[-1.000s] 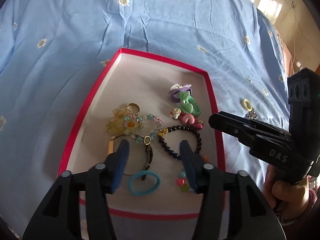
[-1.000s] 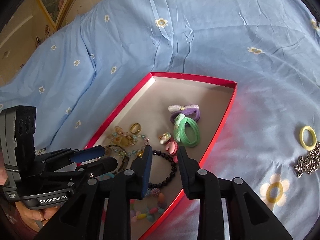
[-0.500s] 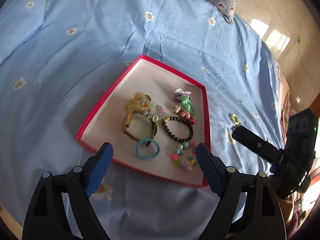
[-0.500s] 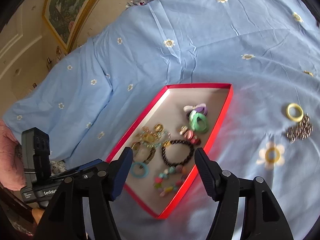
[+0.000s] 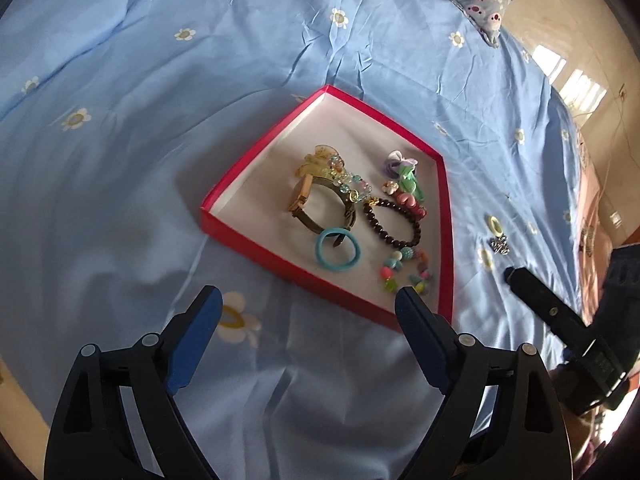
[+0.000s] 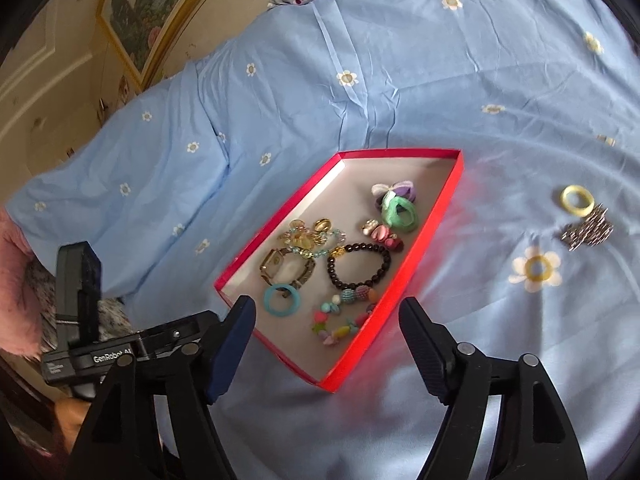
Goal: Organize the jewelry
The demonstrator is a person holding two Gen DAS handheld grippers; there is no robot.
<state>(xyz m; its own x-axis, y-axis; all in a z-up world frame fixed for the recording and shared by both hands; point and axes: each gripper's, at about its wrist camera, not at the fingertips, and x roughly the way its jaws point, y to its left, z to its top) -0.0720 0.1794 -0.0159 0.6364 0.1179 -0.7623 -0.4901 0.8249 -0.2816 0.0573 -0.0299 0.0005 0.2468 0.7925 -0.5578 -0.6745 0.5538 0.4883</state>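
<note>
White lettering reads "GenRobot.AI" on the black body of the left gripper [image 6: 308,316], there at the lower left of the right wrist view, with a smaller line of print just under it that's too tiny to make out. Over in the left wrist view, the right gripper [image 5: 510,274] carries some pale marking on its dark housing, but it's blurred past reading.
</note>
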